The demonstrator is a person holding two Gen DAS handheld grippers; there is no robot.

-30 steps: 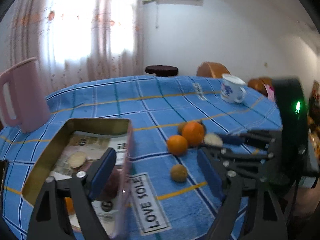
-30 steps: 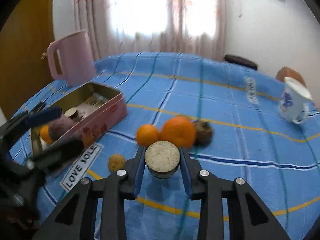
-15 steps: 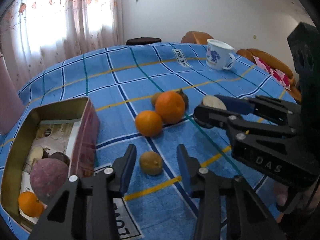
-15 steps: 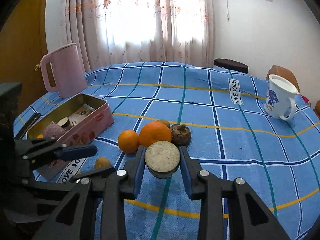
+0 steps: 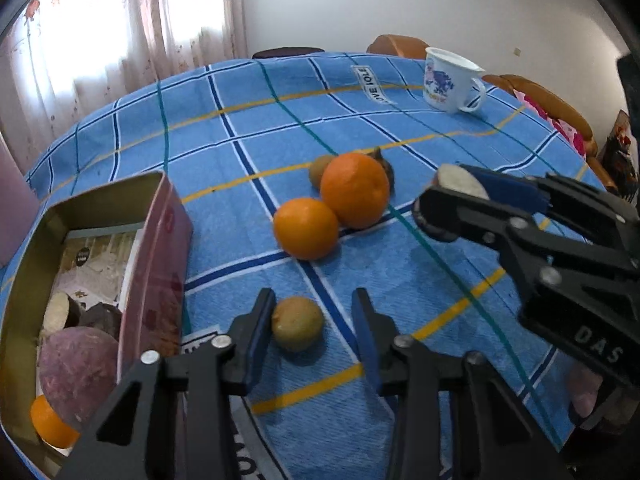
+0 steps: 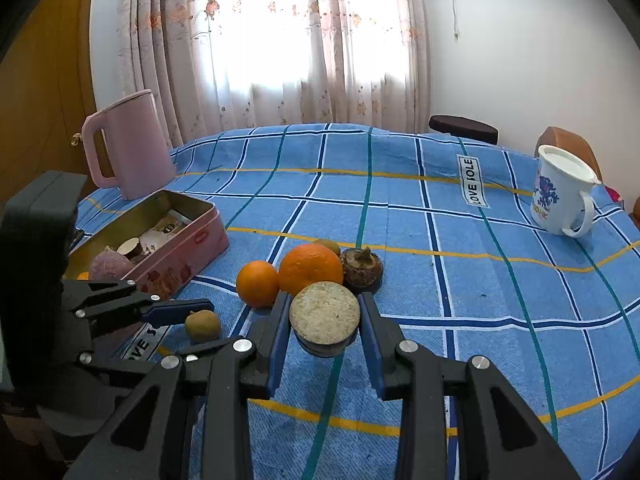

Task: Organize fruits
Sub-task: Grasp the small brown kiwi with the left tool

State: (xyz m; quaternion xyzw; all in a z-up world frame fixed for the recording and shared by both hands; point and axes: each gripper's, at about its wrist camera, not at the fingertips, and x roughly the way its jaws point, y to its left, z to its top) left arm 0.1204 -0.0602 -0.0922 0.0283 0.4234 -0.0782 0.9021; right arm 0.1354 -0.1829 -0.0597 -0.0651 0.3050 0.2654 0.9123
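Observation:
My left gripper [image 5: 314, 326] is open with its fingers on either side of a small brown-yellow fruit [image 5: 297, 328] on the blue cloth; it also shows in the right wrist view [image 6: 202, 325]. My right gripper [image 6: 325, 320] is shut on a round cut brown piece [image 6: 324, 314], held above the cloth; it shows in the left wrist view [image 5: 460, 180]. Two oranges [image 5: 307, 228] [image 5: 355, 195] lie together mid-table, with a kiwi [image 5: 320, 170] and a dark brown fruit [image 6: 362, 268] behind. The pink tin [image 5: 156, 248] at left holds a purple fruit [image 5: 76, 372], an orange and cut pieces.
A pink jug [image 6: 128, 146] stands behind the tin. A white mug [image 6: 560, 196] with a blue print stands at the far right. The round table's edge runs near chairs [image 5: 540, 100] on the right. A curtained window is behind.
My left gripper has swung from over the tin to the right and down, now straddling the small brown-yellow fruit. My right gripper still holds the cut piece, slightly shifted.

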